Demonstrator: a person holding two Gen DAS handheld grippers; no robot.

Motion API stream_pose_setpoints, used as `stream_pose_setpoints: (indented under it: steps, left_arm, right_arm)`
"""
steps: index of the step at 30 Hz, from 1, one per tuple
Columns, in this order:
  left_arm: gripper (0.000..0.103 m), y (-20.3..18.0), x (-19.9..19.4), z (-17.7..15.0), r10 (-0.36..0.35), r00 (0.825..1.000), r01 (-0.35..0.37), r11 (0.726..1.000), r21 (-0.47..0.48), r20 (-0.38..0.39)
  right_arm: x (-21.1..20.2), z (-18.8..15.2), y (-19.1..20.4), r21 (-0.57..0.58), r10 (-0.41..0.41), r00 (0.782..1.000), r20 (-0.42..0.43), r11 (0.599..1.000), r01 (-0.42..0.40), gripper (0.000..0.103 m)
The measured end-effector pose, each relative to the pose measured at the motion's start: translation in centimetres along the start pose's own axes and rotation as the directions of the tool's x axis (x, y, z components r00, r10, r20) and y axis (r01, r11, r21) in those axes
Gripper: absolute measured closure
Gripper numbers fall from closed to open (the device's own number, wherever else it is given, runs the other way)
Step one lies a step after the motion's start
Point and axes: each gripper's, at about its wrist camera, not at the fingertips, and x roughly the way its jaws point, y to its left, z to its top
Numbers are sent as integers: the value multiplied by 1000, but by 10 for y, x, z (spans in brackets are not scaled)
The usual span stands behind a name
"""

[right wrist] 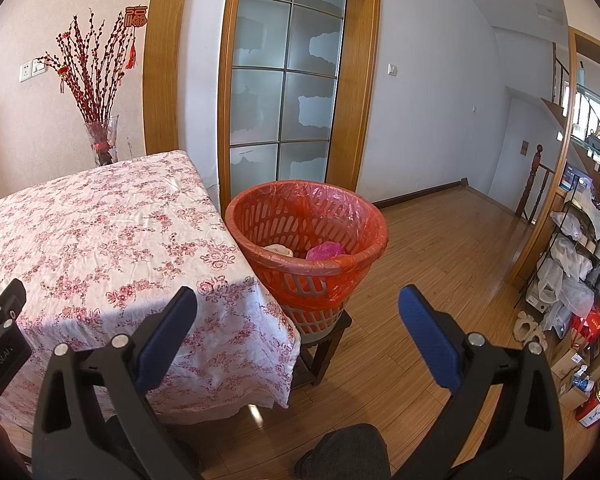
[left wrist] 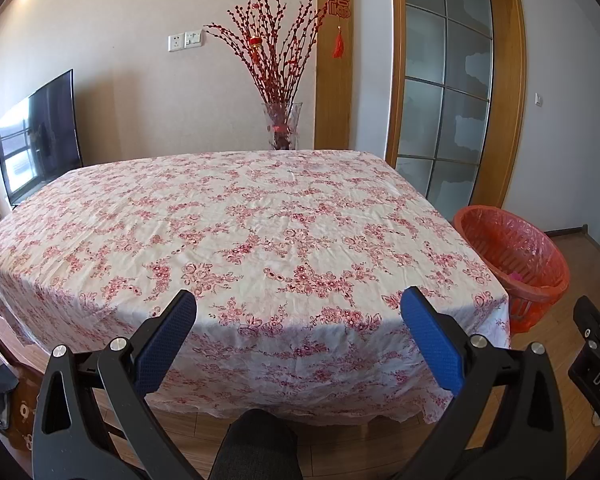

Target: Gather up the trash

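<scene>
1. Left claw (left wrist: 298,312): black plastic arms with round metal rivets and textured blue pads, spread wide apart and holding nothing, hovering at the near edge of the desk (left wrist: 236,216).
2. Right claw (right wrist: 298,312): same build, likewise spread wide and empty, over the desk's right corner and the wooden plank floor (right wrist: 440,248).
3. Desk: covered by a wrinkled white cloth printed with pink and red flowers, draped over the edges.
4. Trash basket (right wrist: 340,268): round, tapered, slotted orange plastic, lined with a glossy, crinkled red film bag; it stands on a dark wooden stool (right wrist: 324,344) just beside the desk's right edge.
5. Trash: a crumpled pink piece (right wrist: 326,250) and a beige piece (right wrist: 278,250) lie inside the basket.
6. Glass vase (left wrist: 282,126): clear, flared, holding red budded branches behind the desk.
</scene>
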Motion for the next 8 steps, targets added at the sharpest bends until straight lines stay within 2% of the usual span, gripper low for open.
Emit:
stream_pose_setpoints:
  steps: [8]
  left_arm:
    - [2, 1, 2, 0, -1, 1000, 1, 1000, 3, -6]
  right_arm:
    - [0, 0, -1, 0, 0, 1000, 0, 1000, 0, 4]
